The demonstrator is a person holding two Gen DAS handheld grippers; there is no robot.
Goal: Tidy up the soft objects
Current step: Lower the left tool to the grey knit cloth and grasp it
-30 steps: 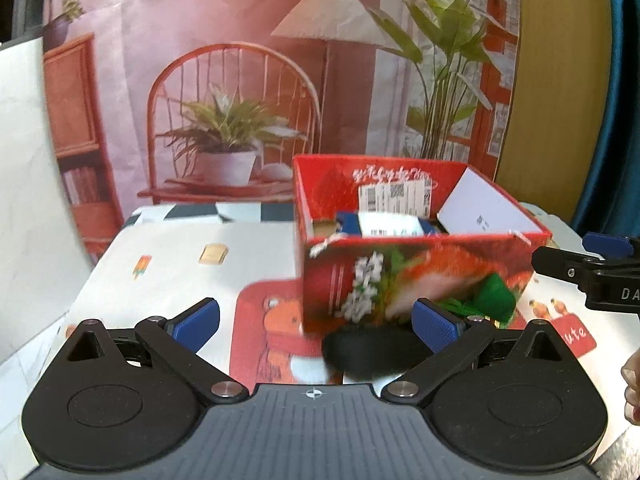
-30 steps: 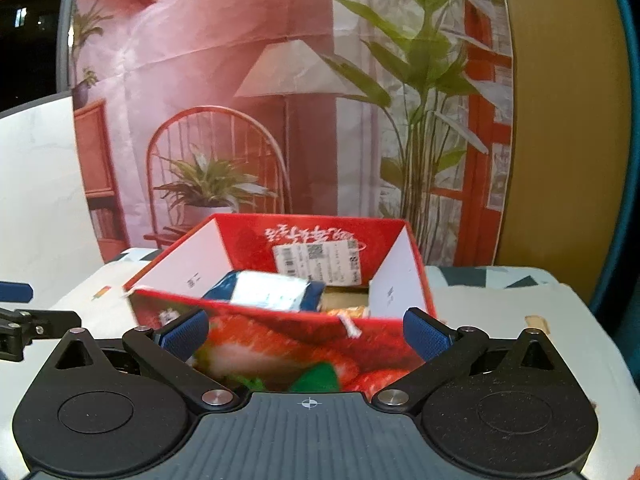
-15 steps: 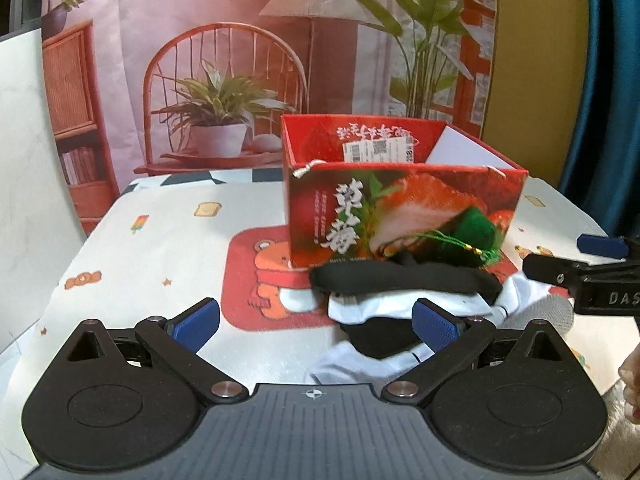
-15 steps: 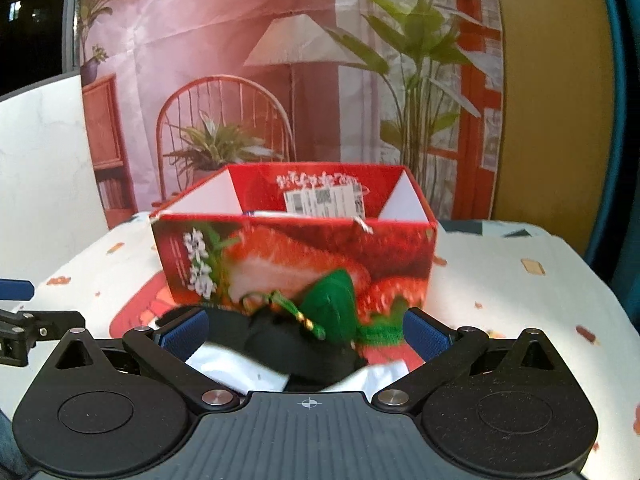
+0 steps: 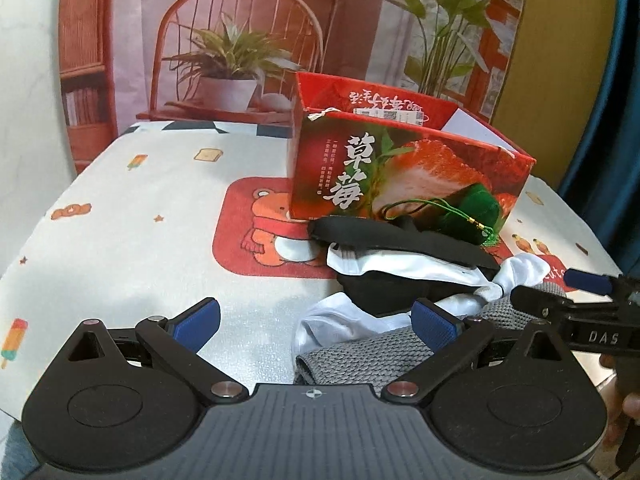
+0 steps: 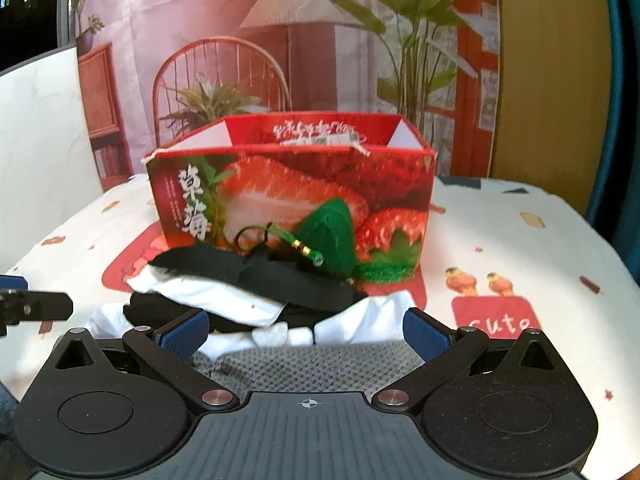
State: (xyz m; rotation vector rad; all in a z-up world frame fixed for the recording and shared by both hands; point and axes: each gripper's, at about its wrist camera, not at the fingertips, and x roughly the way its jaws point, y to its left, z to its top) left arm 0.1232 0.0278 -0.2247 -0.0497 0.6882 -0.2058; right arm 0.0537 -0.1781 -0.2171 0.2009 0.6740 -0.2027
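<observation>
A pile of soft things lies in front of a red strawberry box (image 5: 404,168) (image 6: 292,196): a black cloth strip (image 5: 392,238) (image 6: 256,272), white cloth (image 5: 400,266) (image 6: 216,300), a grey knit cloth (image 5: 360,364) (image 6: 312,368) and a green plush pouch with a cord (image 5: 476,210) (image 6: 332,220). My left gripper (image 5: 316,320) is open and empty, just short of the pile's left side. My right gripper (image 6: 306,328) is open and empty over the grey cloth; its fingers (image 5: 576,294) show at the right of the left wrist view.
The table (image 5: 140,220) has a white cloth with cartoon prints and a red bear mat (image 5: 260,232). The box holds packets with a label, mostly hidden. A printed backdrop stands behind the table. A white panel (image 6: 36,140) stands at the left.
Both grippers have pulled back and lowered from above the box toward the pile. The pile now fills the near view; the box's inside is mostly out of sight.
</observation>
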